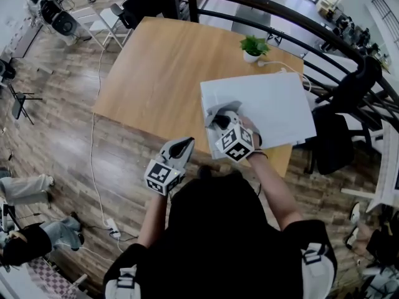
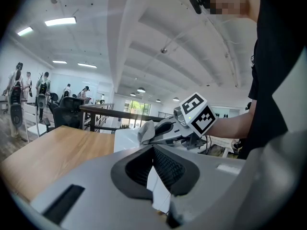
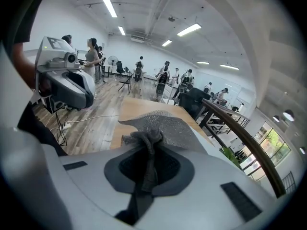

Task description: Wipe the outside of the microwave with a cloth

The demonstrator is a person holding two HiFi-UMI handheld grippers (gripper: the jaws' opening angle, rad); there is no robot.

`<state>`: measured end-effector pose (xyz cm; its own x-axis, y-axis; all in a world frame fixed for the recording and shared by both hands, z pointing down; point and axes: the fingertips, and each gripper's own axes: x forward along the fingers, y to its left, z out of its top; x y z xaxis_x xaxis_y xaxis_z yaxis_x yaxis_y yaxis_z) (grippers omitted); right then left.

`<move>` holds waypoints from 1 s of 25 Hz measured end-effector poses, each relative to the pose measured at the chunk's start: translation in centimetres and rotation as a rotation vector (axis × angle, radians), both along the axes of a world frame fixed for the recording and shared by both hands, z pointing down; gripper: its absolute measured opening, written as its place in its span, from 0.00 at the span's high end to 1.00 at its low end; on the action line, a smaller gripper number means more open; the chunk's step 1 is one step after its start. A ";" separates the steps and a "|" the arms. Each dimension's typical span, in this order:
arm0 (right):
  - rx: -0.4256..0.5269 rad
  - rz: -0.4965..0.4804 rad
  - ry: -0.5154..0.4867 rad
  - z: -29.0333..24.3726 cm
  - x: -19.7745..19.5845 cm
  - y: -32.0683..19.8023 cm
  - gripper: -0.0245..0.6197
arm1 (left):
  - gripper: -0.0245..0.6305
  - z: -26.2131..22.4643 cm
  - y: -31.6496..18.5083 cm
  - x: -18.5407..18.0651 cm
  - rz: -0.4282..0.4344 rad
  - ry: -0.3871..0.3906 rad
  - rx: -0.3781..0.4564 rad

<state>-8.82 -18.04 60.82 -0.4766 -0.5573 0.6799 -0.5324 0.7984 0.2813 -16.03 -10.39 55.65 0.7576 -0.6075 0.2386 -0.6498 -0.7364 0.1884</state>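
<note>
two hand-held grippers (image 1: 179,148) (image 1: 216,116), one cloth (image 3: 162,122), one microwave (image 1: 274,104)

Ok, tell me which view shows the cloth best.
The right gripper view: the grey cloth fills the centre, pinched by the right gripper, weave visible. The head view shows it small, at the microwave corner; the left gripper view shows only a folded edge.

We see a small potted plant (image 1: 254,47) near the far edge of the wooden table (image 1: 156,73). A dark railing (image 1: 293,14) curves behind it. A white cable (image 1: 92,161) trails across the floor.
</note>
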 end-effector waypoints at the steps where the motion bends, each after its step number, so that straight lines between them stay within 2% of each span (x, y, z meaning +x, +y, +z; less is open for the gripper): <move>1: 0.003 0.000 0.002 0.0 -0.2 -0.5 0.94 | 0.96 0.0 0.0 -0.2 -0.001 0.000 0.000; 11: 0.003 0.016 0.016 0.2 -0.5 -4.6 0.94 | 0.96 0.3 0.2 -1.8 -0.023 -0.005 -0.003; 25: -0.041 0.053 -0.022 0.0 0.5 -4.8 0.94 | 0.96 0.3 0.4 -2.4 -0.016 0.004 -0.008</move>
